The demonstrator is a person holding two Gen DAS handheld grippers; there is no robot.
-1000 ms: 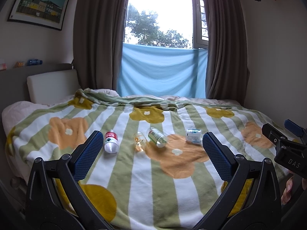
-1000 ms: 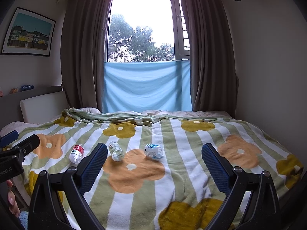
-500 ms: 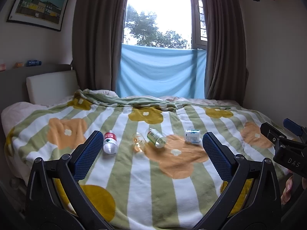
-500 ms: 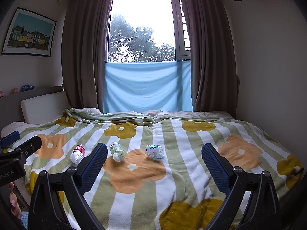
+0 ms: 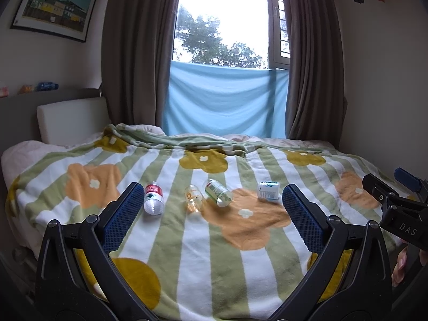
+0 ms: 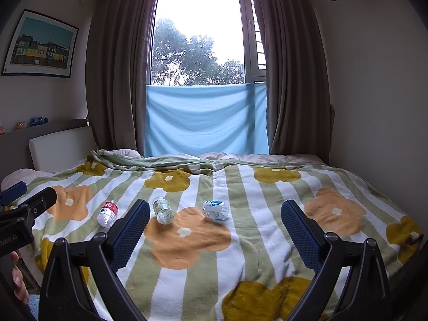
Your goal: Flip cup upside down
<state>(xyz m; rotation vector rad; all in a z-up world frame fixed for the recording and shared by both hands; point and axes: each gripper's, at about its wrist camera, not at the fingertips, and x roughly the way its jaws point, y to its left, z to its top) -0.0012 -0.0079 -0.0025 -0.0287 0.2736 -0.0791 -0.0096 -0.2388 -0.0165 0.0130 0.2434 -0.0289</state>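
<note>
Several small containers lie on their sides on the striped flower blanket (image 5: 214, 254). One is a white cup-like container with a blue label (image 5: 268, 190) (image 6: 215, 209). The others are a green-label bottle (image 5: 218, 192) (image 6: 163, 210), a clear yellowish one (image 5: 194, 198) and a red-label bottle (image 5: 153, 197) (image 6: 107, 212). My left gripper (image 5: 212, 195) is open, well short of them and above the bed's near edge. My right gripper (image 6: 215, 206) is open too, and holds nothing. In the right wrist view the yellowish container is hidden behind a finger.
The bed fills the room from the headboard cushion (image 5: 69, 119) on the left to the wall on the right. Curtains and a blue cloth (image 6: 206, 119) hang at the window behind. A person's fingers (image 6: 18, 286) hold the left gripper's handle.
Both views drift only a little. Nothing on the bed has moved and both grippers stay open.
</note>
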